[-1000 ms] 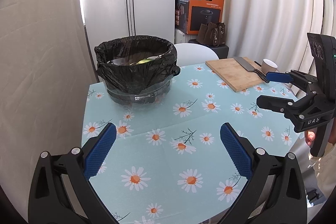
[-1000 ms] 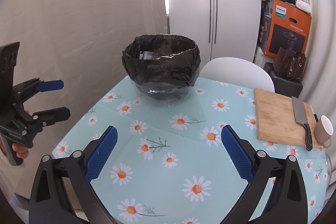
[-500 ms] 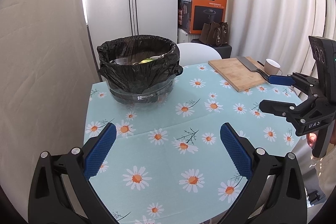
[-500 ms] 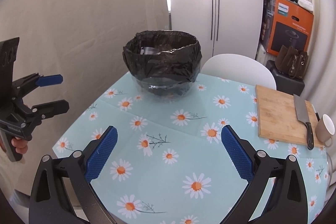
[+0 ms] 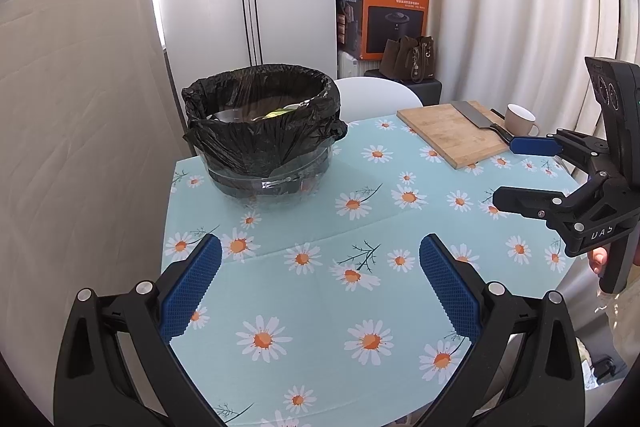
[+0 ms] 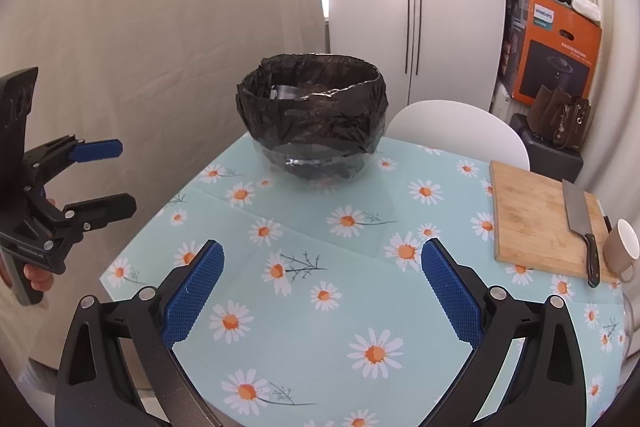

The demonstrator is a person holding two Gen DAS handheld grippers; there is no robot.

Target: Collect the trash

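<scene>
A clear bowl lined with a black trash bag (image 5: 262, 131) (image 6: 316, 115) stands at the far side of the daisy-print table (image 5: 320, 291); something yellow-green shows inside it in the left wrist view. My left gripper (image 5: 320, 263) hovers open above the table's near part, nothing between its blue pads. It also shows at the left edge of the right wrist view, left gripper (image 6: 114, 179). My right gripper (image 6: 322, 267) is open and empty too, seen from the side as right gripper (image 5: 516, 171) in the left wrist view. No loose trash shows on the table.
A wooden cutting board (image 6: 536, 219) with a cleaver (image 6: 580, 219) lies at the table's right, a beige mug (image 6: 622, 247) beside it. A white chair (image 6: 460, 131) stands behind the table. An orange box (image 5: 392, 15) and bags sit by the curtain.
Both grippers have drawn back and up slightly, so the bowl and table sit a little lower and farther in view. Both stay open and empty.
</scene>
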